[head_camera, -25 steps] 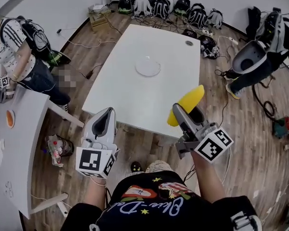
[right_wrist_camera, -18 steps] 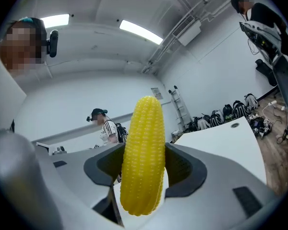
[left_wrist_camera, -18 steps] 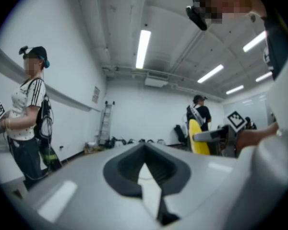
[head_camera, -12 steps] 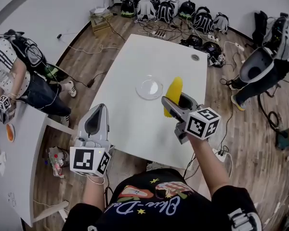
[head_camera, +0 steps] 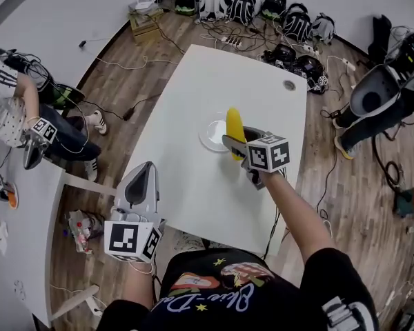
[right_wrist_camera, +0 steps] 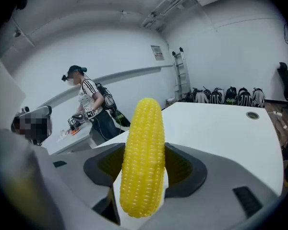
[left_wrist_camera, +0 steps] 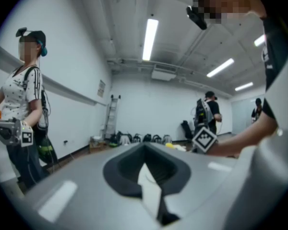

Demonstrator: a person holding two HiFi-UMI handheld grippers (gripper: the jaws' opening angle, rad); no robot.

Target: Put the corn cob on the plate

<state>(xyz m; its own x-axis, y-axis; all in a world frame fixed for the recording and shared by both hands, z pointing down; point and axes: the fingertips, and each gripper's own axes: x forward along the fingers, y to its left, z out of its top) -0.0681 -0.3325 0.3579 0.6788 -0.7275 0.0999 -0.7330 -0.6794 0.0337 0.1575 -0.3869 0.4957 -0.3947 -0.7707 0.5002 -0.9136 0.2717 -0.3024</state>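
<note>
A yellow corn cob (head_camera: 233,129) (right_wrist_camera: 143,156) stands between the jaws of my right gripper (head_camera: 236,143), which is shut on it. In the head view the cob hangs over the right side of a clear round plate (head_camera: 209,136) on the white table (head_camera: 193,185). The right gripper view shows the cob upright in front of the jaws, hiding the plate. My left gripper (head_camera: 142,185) is held low at the table's near left edge, jaws together with nothing between them (left_wrist_camera: 149,186).
A cable hole (head_camera: 288,85) marks the table's far right corner. Backpacks and helmets (head_camera: 255,9) line the far wall. A person (head_camera: 14,116) with grippers stands at a second white table (head_camera: 21,212) on the left. Another person (head_camera: 386,92) bends at the right.
My right gripper has carried the corn cob forward and to the left, from beyond the table's near edge to above the plate. The left gripper has stayed about where it was.
</note>
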